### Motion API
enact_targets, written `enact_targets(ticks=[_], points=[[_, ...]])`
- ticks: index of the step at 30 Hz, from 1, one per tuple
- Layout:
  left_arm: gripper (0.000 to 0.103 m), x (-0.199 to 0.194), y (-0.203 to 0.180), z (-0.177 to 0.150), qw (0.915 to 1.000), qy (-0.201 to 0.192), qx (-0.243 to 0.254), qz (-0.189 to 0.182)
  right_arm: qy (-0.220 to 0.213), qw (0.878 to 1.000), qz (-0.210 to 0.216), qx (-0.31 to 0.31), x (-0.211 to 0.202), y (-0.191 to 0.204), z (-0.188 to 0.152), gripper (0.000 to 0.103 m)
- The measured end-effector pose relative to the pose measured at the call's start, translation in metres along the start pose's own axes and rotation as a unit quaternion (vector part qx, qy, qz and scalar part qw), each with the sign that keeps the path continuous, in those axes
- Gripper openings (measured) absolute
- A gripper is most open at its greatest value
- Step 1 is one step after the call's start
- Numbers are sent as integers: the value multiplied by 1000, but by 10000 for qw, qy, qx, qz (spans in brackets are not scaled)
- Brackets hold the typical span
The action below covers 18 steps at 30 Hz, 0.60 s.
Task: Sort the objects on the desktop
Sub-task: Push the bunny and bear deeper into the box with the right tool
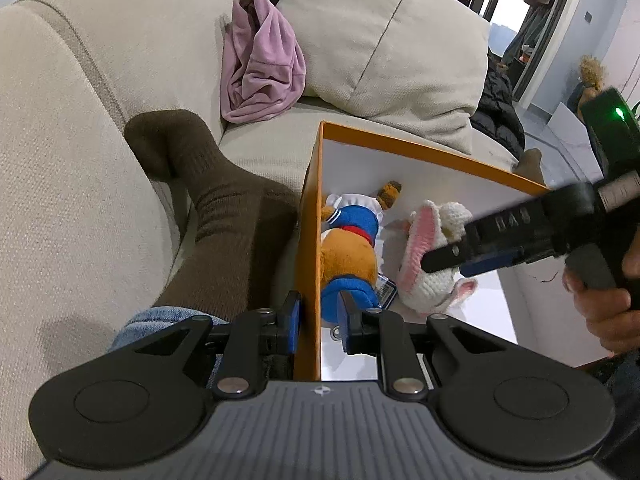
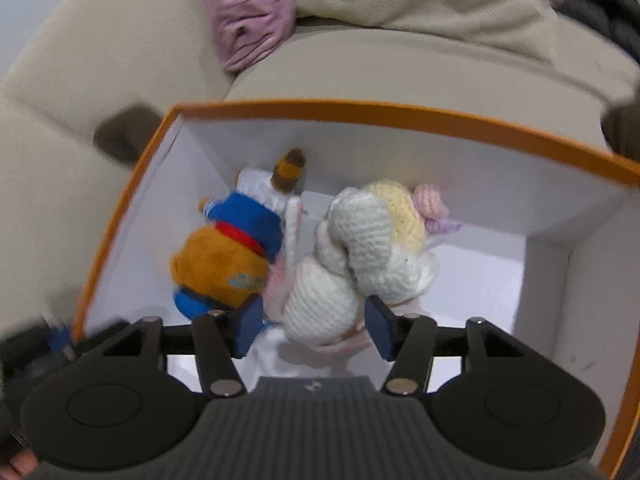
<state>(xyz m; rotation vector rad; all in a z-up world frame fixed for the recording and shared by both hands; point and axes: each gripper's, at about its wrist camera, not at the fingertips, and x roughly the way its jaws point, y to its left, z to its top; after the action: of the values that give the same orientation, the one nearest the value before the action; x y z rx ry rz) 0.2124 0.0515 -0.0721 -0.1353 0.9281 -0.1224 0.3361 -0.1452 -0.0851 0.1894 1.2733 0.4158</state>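
Note:
An orange box (image 1: 420, 156) with white inner walls rests on a beige sofa. Inside lie an orange plush bear in blue sailor clothes (image 1: 348, 248) and a white crocheted bunny with pink ears (image 1: 428, 236). My left gripper (image 1: 319, 322) straddles the box's left wall and is shut on it, one pad outside and one inside. My right gripper (image 1: 444, 266) reaches down into the box from the right. In the blurred right wrist view my right gripper (image 2: 314, 326) stands open, its pads flanking the bunny (image 2: 320, 300) without pressing it. The bear (image 2: 228, 256) lies to its left, inside the box (image 2: 360, 110).
A person's leg in a brown sock (image 1: 224, 220) lies left of the box, against its outer wall. A pink cloth (image 1: 260, 60) and a big beige cushion (image 1: 380, 40) sit behind it. A dark jacket (image 1: 496, 116) lies at the far right. A hand (image 1: 600, 312) holds the right gripper.

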Motion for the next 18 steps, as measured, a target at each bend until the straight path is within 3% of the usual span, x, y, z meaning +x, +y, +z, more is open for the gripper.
enact_targets(ticks=[4,10,13,18], points=[[22,0,4,0,9999,-1,-72,-74,111,9990,-283,312,9,6,6,59],[22,0,4,0,10000,-12,-51,-77,164,9952,-951,-147,38,21,-4,64],[22,0,6,-1,9999,-5,-80,-101,158,9942,-926,-523,40,28,-9,57],[22,0,4,-1,10000,-20,-16,-58,237,9926,-398,-1126,42,47,-13,53]])
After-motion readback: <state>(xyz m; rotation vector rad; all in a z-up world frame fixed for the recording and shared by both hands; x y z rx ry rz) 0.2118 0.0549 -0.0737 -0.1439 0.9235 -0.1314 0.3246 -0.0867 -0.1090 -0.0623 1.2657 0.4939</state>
